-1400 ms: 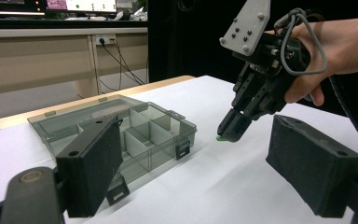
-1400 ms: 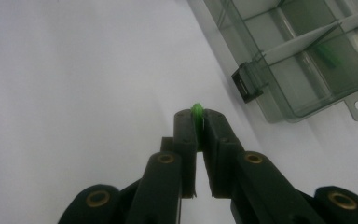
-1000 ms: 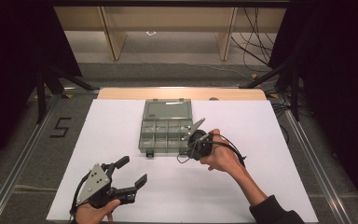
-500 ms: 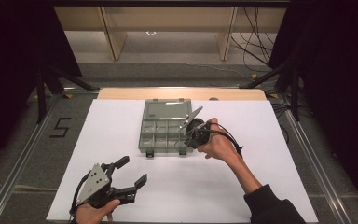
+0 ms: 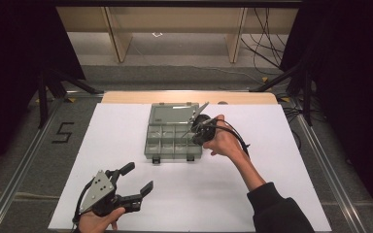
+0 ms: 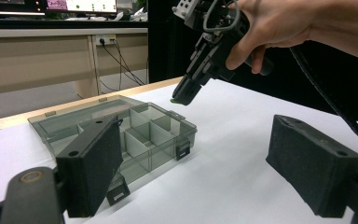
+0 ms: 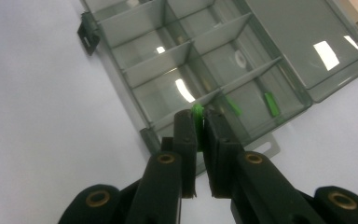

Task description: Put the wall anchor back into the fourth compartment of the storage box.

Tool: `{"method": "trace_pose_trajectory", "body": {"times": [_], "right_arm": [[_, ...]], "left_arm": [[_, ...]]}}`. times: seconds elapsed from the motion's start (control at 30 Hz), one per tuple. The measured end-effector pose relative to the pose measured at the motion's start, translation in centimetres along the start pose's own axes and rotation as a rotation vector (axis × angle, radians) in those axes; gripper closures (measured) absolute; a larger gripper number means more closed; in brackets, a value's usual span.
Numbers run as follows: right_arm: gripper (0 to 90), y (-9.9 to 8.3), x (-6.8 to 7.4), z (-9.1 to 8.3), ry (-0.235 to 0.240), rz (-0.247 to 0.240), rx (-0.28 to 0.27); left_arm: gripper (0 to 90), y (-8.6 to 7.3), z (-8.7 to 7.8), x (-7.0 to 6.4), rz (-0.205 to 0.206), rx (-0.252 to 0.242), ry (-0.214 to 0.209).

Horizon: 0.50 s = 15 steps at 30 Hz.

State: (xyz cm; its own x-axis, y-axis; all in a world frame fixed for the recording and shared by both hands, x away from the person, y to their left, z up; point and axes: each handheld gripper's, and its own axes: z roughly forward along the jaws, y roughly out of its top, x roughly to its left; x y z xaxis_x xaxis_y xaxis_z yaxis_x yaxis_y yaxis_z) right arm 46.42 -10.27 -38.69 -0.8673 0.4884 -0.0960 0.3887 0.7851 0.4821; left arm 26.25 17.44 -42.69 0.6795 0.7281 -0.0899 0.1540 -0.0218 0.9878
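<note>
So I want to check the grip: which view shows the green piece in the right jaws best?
The right gripper view: the green piece sits pinched between the jaws, above the box. The left gripper view shows only a green tip; in the high view it is too small to tell.

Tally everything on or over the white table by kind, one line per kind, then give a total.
Grippers: 2, the left gripper and the right gripper
Compartment boxes: 1, the grey organiser box, lid open
Green pieces: 3, one green piece pinched in the right gripper, two green pieces in the box
Total: 6
</note>
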Motion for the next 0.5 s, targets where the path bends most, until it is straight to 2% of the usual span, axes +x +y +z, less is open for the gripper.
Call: {"method": "trace_pose_trajectory", "body": {"times": [0.5], "right_arm": [[84.2, 0.8, -1.8, 1.4, -0.032, 0.04, 0.015]], "left_arm": [[17.0, 0.0, 0.0, 0.0, -0.001, -0.001, -0.001]]}}
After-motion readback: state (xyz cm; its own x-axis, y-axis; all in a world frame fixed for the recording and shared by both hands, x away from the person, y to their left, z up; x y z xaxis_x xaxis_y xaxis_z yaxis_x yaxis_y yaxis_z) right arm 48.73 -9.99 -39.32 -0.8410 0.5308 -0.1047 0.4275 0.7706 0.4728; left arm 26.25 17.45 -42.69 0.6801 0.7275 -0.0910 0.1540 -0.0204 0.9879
